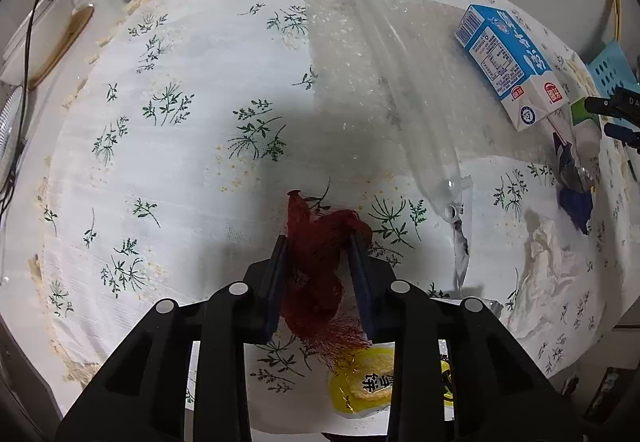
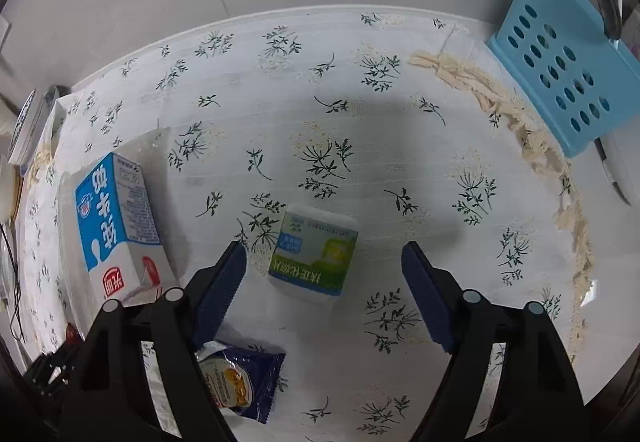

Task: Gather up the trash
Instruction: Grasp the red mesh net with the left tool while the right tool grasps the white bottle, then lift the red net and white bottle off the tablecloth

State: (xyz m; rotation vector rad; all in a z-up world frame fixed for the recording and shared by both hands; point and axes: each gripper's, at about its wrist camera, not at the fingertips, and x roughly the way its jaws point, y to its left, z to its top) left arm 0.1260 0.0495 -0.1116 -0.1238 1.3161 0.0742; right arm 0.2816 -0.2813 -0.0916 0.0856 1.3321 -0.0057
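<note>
The left gripper [image 1: 320, 242] is clamping a red mesh net [image 1: 316, 274] between its nearly closed jaws, just above the floral tablecloth [image 1: 180, 162]. A yellow wrapper [image 1: 366, 382] is lying beneath it at the near edge. The right gripper [image 2: 324, 254] is standing wide open, gripping nothing; a green-labelled white bottle [image 2: 316, 256] is lying between its jaws. A blue milk carton [image 2: 116, 222] is lying toward the left edge, a blue snack packet [image 2: 240, 382] at the near edge, and a blue perforated basket [image 2: 560, 70] at the far right corner, its contents unseen.

At lower centre the left gripper [image 1: 320, 242] pinches a red mesh net [image 1: 316, 274] (milk carton [image 1: 508, 70] upper right).
</note>
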